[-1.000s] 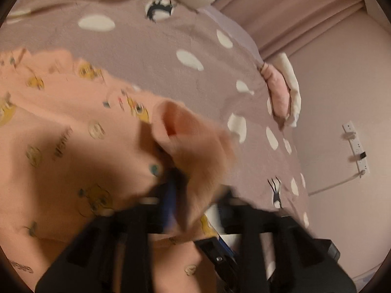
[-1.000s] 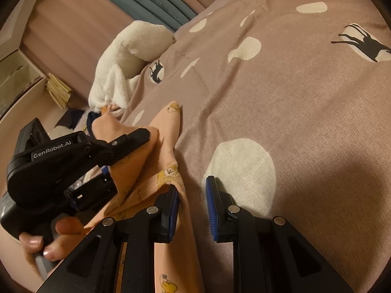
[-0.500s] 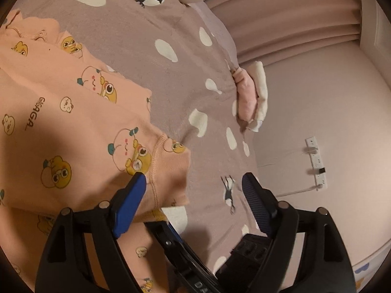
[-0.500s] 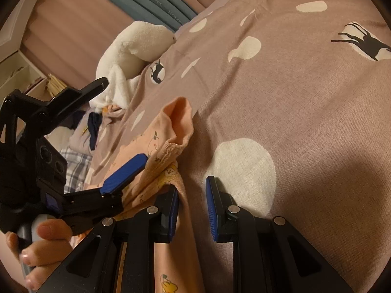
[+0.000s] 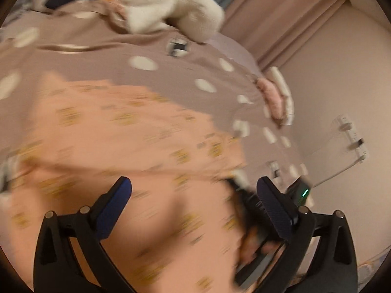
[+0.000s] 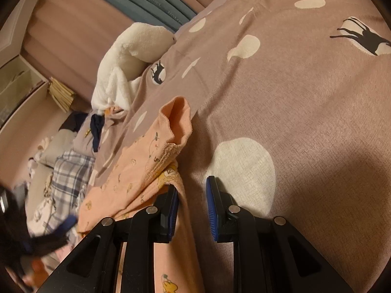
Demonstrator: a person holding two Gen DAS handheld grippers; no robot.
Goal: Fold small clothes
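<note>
You are working on a bed (image 6: 305,92) covered with a mauve spread printed with white spots and dark cat shapes, with pink curtains (image 5: 281,24) and a plain wall behind it. The peach garment (image 5: 127,134), printed with small yellow cartoon figures, lies spread flat over the near part of the bed, toward its near edge; the left wrist view is smeared by motion, so the print there cannot be read. Your left gripper (image 5: 193,207) hangs above the garment with its jaws opening, spread wide, and nothing between the blue pads. Your right gripper (image 6: 191,204) sits low at the garment's right side: its jaws stand only a little apart, the cloth's edge runs against the inner face of the left finger (image 6: 168,210), and the right finger (image 6: 215,207) rests over a white spot of the spread. Whether the pads actually press on the cloth cannot be told. Just beyond that gripper a folded-over cuff or hem (image 6: 176,122) of the garment stands up in a loose loop. At the far edge of the bed lies a white fluffy heap (image 6: 127,58), with a plaid cloth (image 6: 68,173) and dark pieces near the left edge. A pink and white folded bundle (image 5: 273,97) rests at the bed's right edge, and a power strip (image 5: 354,136) hangs on the wall.
</note>
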